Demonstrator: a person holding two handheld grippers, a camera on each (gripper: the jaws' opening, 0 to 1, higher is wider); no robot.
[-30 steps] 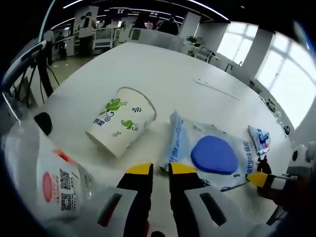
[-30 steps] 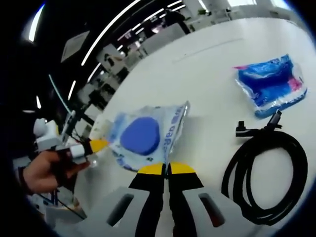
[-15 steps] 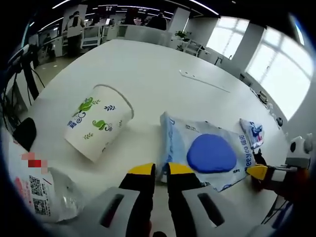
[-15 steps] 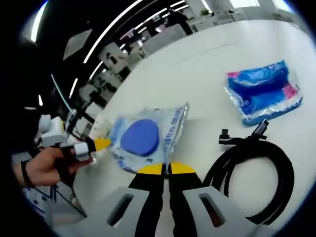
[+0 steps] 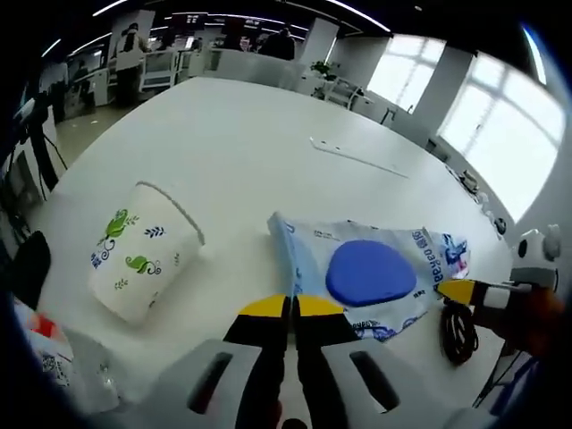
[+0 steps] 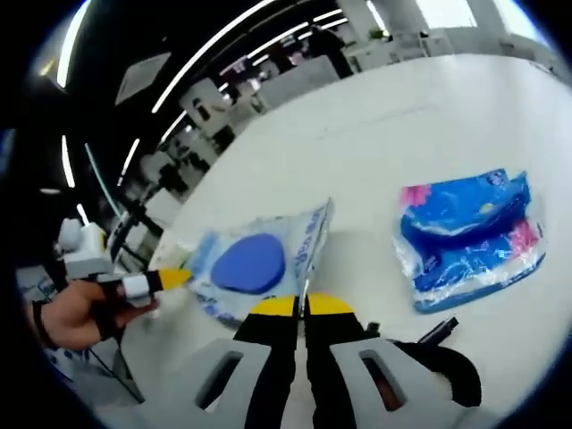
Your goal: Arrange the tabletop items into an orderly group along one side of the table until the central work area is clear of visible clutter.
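The clear bag with the blue pad (image 5: pixel 375 273) lies flat on the white table (image 5: pixel 259 134), pinched at opposite edges: the left gripper (image 5: pixel 290 307) clamps its near edge with jaws together, and the right gripper (image 6: pixel 300 306) is likewise closed on its edge. A paper cup (image 5: pixel 134 259) lies tipped just beside it. A blue tissue pack (image 6: pixel 469 237) sits nearby, next to a black cable (image 6: pixel 433 362).
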